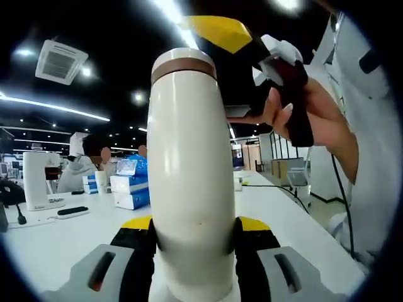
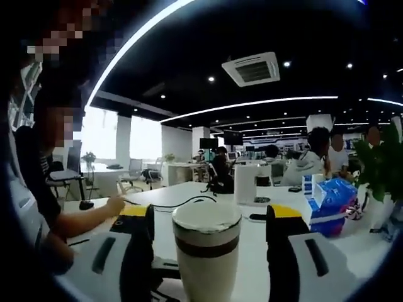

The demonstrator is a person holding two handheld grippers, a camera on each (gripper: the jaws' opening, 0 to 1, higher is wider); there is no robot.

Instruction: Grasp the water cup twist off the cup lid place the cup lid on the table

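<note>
A tall cream water cup (image 1: 189, 163) stands upright on the white table (image 1: 56, 245), and my left gripper (image 1: 194, 228) is shut on its lower body. Its white lid (image 1: 182, 60) sits on top above a brown band. In the left gripper view the right gripper (image 1: 220, 38), held by a hand (image 1: 315, 119), hangs at the lid's right side. In the right gripper view the lid (image 2: 206, 217) lies between the jaws of my right gripper (image 2: 208, 221), which is open, with a gap on each side of the lid.
Blue tissue boxes (image 1: 131, 185) (image 2: 330, 204), a white appliance (image 1: 38, 179) (image 2: 245, 184) and a black remote (image 1: 72, 211) lie further back on the table. A black cable (image 2: 170, 202) runs across it. A person's arm (image 2: 82, 220) rests at its left. A plant (image 2: 378, 163) stands on the right.
</note>
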